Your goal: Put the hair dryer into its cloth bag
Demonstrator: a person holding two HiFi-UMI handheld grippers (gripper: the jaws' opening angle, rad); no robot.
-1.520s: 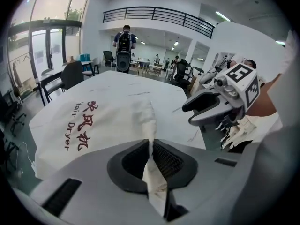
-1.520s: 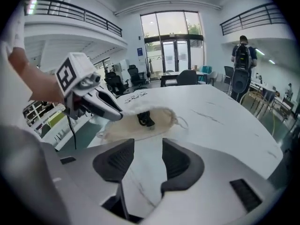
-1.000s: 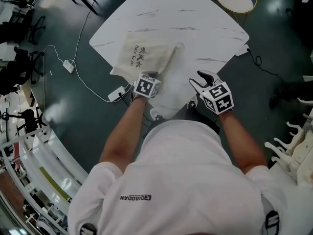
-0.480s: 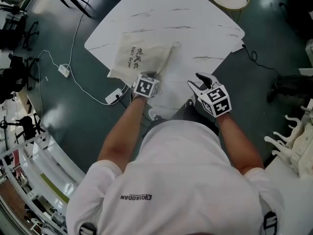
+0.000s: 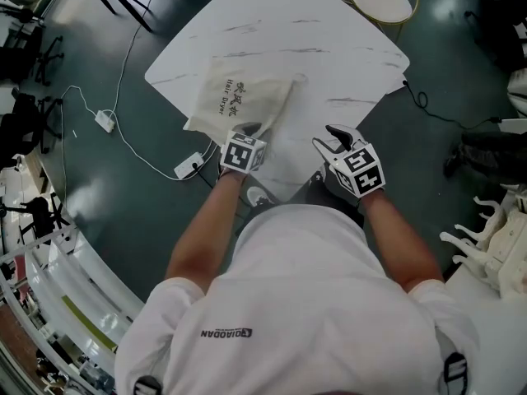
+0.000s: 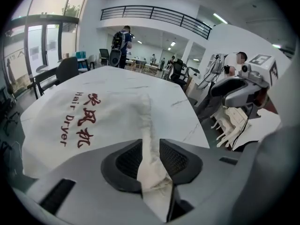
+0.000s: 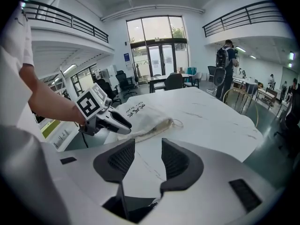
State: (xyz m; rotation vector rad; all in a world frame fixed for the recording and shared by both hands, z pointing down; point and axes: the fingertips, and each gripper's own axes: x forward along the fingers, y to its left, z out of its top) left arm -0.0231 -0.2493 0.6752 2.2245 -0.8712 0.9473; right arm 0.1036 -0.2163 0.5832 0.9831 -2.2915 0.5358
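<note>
Left gripper [image 6: 151, 161]: my jaws have just been opening and now stand spread; a gathered fold of cloth [image 6: 149, 144] runs up between the pads, slack rather than pinched as far as I can judge
Right gripper [image 7: 147, 158]: jaws apart with nothing in them; only bare table [image 7: 220, 125] shows through the gap
Cloth bag [image 5: 235, 97]: lies on the white marble table, directly ahead of my left gripper [image 5: 252, 130]; its near corner sits at that gripper's tips; the red print faces up
Long axis: the bag's side edge runs away from my left tips toward the far right, ending at the puckered mouth and its drawstring [image 5: 300, 78]
Nearer hand: the left, by far; it is on the cloth; my right gripper [image 5: 338, 135] hangs well apart to the right, over the table's near edge
Hair dryer: I see none on the table or in either gripper; from the right gripper view the bag [image 7: 140, 114] looks plump, so I judge the dryer may already be inside, though I cannot confirm it
Step in hand: letting go of the bag's corner, I judge
Coming move: it turns on the mouth; that end points away from both hands, a little closer to my right side, so the drawstring [image 7: 180, 122] is the right gripper's reach
Risk: the loose fold may snag on my left pads as I lift away and drag the bag toward the edge
</note>
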